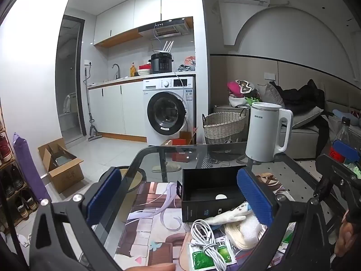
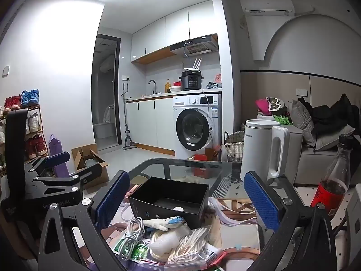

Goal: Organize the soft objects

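Right now both of my tools hang released, jaws spread wide with nothing between them: the left tool (image 1: 178, 194) and the right tool (image 2: 187, 197) both look down at the pile at the bottom centre of each frame. The soft things lie on the glass table (image 1: 155, 158) just in front of the open black box (image 2: 169, 198): a white cable (image 2: 132, 232), a coil of pale cord (image 2: 191, 239), a small plush toy (image 2: 162, 223) and green sachets (image 1: 203, 255). All look light and limp; I judge the cord and cable will sag and snag, so pinch each at its bunched middle. The kettle (image 2: 261, 149) and bottle (image 2: 334, 180) crowd the right; the left is freer.
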`<state>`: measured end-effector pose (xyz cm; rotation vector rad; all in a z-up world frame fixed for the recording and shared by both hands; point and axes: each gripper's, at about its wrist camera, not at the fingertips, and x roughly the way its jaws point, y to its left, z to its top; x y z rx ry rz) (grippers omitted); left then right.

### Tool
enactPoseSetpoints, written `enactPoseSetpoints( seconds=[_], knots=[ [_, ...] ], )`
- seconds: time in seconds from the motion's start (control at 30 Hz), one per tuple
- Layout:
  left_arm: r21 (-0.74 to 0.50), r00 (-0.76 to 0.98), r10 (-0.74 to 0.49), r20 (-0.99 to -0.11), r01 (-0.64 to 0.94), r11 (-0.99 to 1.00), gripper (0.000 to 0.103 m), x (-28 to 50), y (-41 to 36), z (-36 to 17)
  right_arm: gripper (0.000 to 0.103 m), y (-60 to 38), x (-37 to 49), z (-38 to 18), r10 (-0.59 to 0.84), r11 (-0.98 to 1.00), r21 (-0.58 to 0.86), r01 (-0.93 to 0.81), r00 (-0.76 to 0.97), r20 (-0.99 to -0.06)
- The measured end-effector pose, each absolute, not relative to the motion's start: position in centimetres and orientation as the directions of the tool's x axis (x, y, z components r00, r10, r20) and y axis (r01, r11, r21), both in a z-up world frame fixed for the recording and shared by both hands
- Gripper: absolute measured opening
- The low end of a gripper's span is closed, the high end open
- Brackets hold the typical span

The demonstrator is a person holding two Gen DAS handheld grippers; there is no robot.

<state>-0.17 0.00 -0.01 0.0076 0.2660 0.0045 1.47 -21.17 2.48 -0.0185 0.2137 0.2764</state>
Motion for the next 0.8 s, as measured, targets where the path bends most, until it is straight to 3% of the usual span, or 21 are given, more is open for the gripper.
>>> enactPoseSetpoints(
  seconds=[0.8],
  knots=[
    [-0.051, 0.952, -0.053, -0.301, 0.040, 0.998, 0.103, 0.14, 0.31, -0.04, 0.103, -21.16, 1.29, 2.32, 0.272, 0.961, 0.016, -0.276, 0.938, -0.214]
  ],
)
